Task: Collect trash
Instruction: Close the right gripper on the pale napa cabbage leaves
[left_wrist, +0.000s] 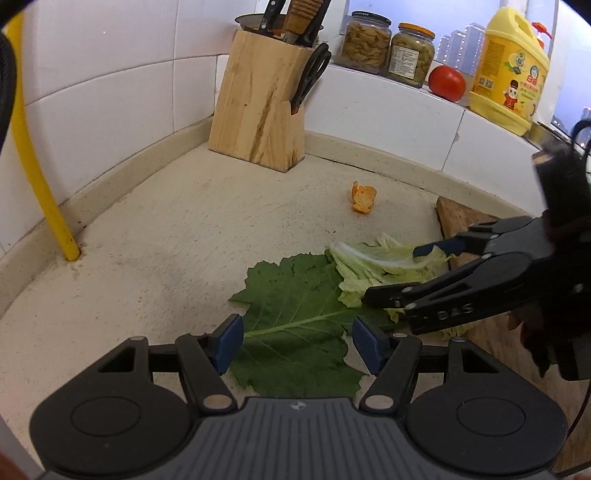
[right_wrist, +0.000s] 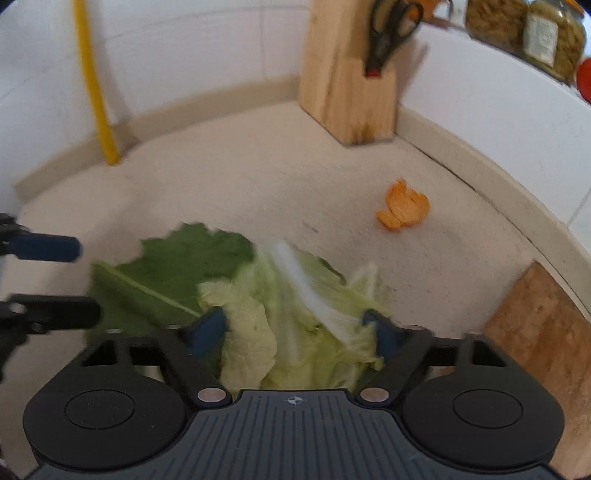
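- Both sets of jaws stand spread. The left gripper (left_wrist: 297, 345), at the bottom centre of its own view, has its blue pads either side of the dark green leaf (left_wrist: 295, 325), one pad at each edge of it, nothing pinched.
- Right gripper (right_wrist: 297, 334) also gapes, its fingers straddling the pale cabbage leaf (right_wrist: 295, 314); in the left view it comes in from the right edge, one finger above that leaf and one below.
- The two leaves lie flat on the beige countertop (left_wrist: 166, 240), overlapping, the cabbage leaf partly over the dark one's right side.
- An orange peel (left_wrist: 364, 198) sits alone further back, just right of centre in the left view, well apart from the leaves.
- A wooden cutting board (right_wrist: 535, 332) lies at the right edge, near the cabbage.
- Upper centre stands a knife block (left_wrist: 258, 107) with scissors (left_wrist: 312, 75); upper right, on the ledge, two jars (left_wrist: 388, 46), a tomato (left_wrist: 446, 83) and a yellow detergent bottle (left_wrist: 509, 70).
- A yellow pipe (left_wrist: 40, 177) runs down the left wall.
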